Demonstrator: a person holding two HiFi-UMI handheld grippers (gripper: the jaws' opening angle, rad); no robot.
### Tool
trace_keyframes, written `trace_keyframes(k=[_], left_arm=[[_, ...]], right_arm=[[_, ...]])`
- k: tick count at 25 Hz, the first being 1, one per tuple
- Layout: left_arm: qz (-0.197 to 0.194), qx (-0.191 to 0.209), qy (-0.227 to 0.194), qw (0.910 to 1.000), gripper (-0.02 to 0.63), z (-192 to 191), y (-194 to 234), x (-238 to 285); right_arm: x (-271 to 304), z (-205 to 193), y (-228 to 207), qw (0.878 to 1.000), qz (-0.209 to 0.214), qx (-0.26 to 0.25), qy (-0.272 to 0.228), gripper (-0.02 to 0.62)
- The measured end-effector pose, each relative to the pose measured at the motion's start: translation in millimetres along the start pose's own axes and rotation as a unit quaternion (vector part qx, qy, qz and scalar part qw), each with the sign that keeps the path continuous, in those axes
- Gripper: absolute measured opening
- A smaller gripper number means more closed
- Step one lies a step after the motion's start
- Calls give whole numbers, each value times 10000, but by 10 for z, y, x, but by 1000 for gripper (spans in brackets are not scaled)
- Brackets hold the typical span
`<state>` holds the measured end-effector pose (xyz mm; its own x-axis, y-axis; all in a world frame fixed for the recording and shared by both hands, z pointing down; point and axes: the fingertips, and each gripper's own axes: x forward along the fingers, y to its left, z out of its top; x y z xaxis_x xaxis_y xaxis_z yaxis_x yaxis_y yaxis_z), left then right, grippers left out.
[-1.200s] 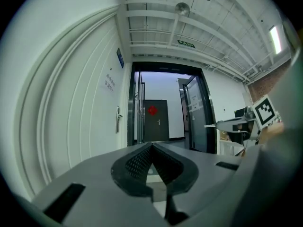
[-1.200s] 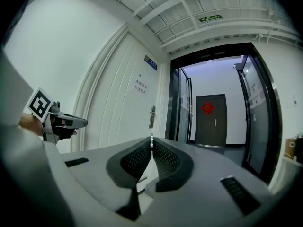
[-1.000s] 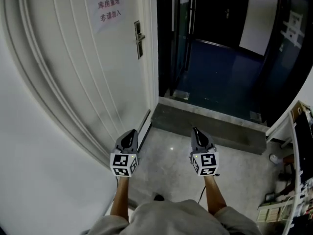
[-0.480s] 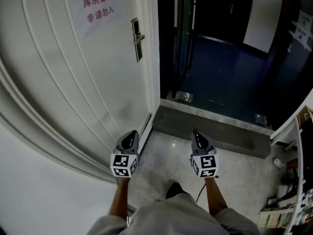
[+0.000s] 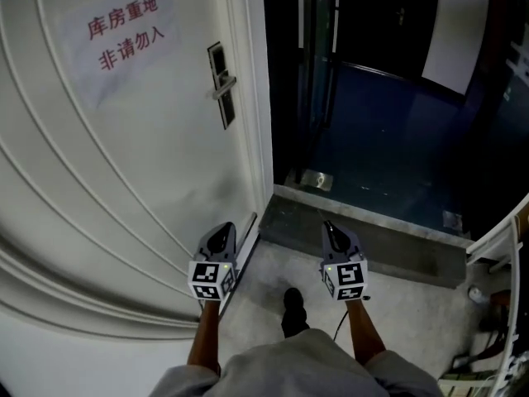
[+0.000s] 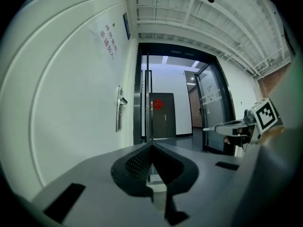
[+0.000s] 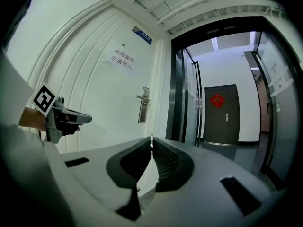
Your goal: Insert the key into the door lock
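The white door (image 5: 124, 155) fills the left of the head view. Its metal lock plate with a lever handle (image 5: 220, 85) sits near the door's right edge, and also shows as the lock plate (image 6: 119, 109) and lock plate (image 7: 143, 104). My right gripper (image 5: 330, 229) points level, shut on a thin silver key (image 7: 151, 143) whose edge sticks up between its pads. My left gripper (image 5: 221, 236) is held beside it at the same height, shut with nothing in it. Both are well short of the lock and below it.
A paper sign (image 5: 124, 31) with red print hangs on the door. Right of the door is an open doorway with a grey stone threshold (image 5: 364, 230) and a dark corridor behind glass. My shoe (image 5: 292, 304) is on the tiled floor. White shelving (image 5: 504, 238) stands at right.
I have walked toward the door: lock and sign have grown larger and slid down-left in the head view. Both grippers moved forward together, still shut.
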<state>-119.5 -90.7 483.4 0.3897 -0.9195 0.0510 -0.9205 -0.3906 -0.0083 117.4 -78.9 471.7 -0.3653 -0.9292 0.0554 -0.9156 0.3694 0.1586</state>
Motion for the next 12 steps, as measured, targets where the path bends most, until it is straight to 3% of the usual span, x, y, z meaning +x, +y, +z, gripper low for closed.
trace_keyframes(k=[12], left_arm=[[364,-47,-207,9991,17,521,584,2137]], right_arm=[[2208,355,-1038,9980,562,-105,-264,29]])
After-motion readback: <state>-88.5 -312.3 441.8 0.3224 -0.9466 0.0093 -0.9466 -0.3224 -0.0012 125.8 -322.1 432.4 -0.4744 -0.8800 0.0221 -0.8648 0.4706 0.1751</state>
